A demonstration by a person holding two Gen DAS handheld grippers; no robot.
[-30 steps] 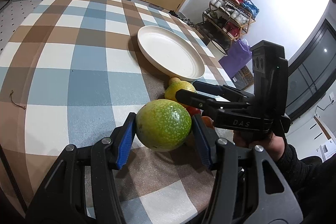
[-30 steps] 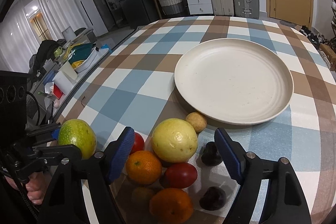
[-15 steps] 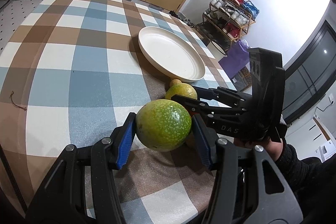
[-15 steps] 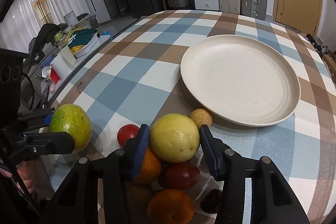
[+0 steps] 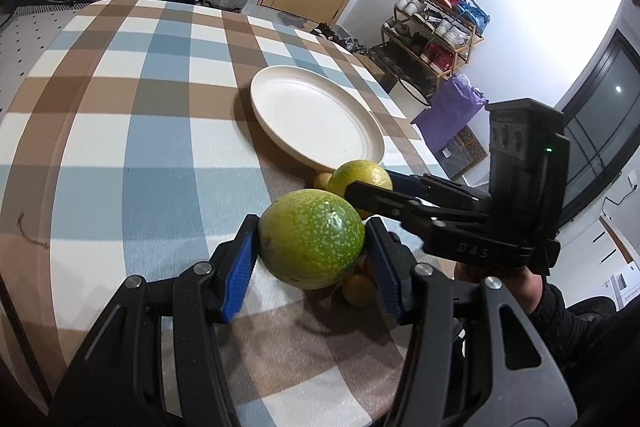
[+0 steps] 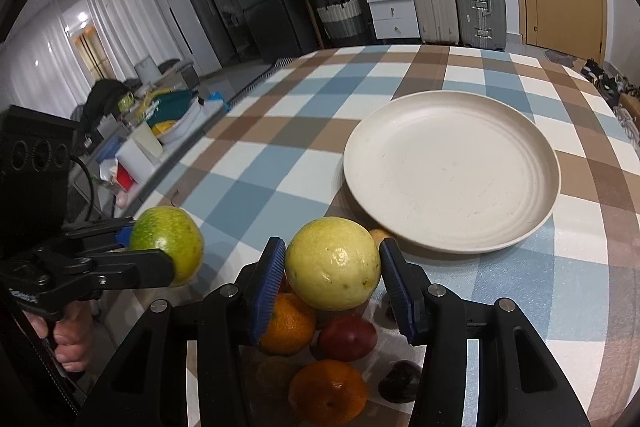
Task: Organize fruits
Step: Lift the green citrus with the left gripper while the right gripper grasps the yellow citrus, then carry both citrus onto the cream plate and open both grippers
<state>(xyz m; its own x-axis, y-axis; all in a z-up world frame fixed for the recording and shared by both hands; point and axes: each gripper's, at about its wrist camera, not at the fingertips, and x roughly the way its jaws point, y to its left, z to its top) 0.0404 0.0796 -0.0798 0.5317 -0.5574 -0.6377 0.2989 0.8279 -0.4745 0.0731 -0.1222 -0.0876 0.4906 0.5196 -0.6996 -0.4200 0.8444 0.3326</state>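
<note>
My left gripper (image 5: 312, 247) is shut on a speckled green fruit (image 5: 311, 238) and holds it above the checked tablecloth; it also shows in the right wrist view (image 6: 168, 243). My right gripper (image 6: 333, 273) is shut on a yellow fruit (image 6: 333, 263), lifted above the fruit pile; the same fruit shows in the left wrist view (image 5: 362, 177). The empty cream plate (image 6: 452, 171) lies just beyond, also seen in the left wrist view (image 5: 314, 115).
Under the right gripper lie oranges (image 6: 328, 391), a red fruit (image 6: 347, 337), a dark fruit (image 6: 400, 381) and a small tan fruit (image 6: 380, 234) by the plate's rim. The table's near edge is close behind the pile.
My right gripper closed on the yellow fruit and lifted it off the pile. My left gripper kept hold of the green fruit and rose a little.
</note>
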